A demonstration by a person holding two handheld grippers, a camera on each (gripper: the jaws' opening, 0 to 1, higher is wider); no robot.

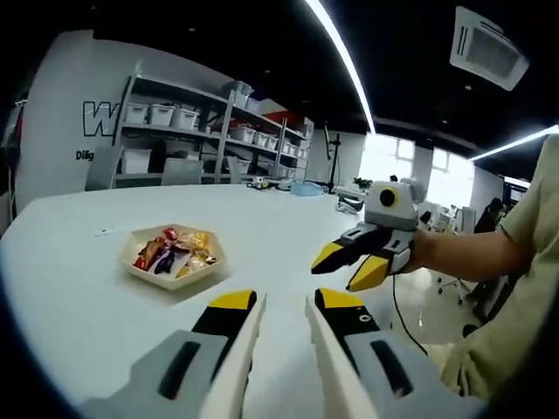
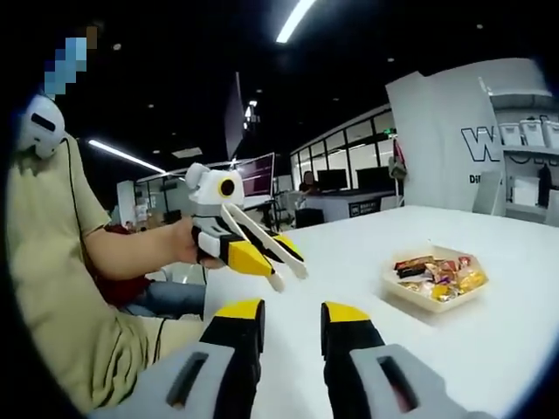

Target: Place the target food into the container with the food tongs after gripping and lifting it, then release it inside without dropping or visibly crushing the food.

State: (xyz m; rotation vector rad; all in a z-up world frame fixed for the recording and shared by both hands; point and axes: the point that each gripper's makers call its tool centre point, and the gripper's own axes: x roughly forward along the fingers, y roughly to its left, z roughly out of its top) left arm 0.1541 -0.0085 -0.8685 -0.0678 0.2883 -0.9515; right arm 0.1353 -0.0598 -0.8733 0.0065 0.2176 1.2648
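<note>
A shallow beige tray rests on the white table and holds several wrapped snacks. My left gripper carries white food tongs. Their two arms lie spread along the inner faces of its jaws, with nothing between them. It hovers near the table's edge, well short of the tray. My right gripper is open and empty, held in the air beside the left one, off the table's side.
Metal shelves with white bins stand behind the table. The person's forearm and beige shirt are close by. Desks and chairs fill the room beyond the table's edge.
</note>
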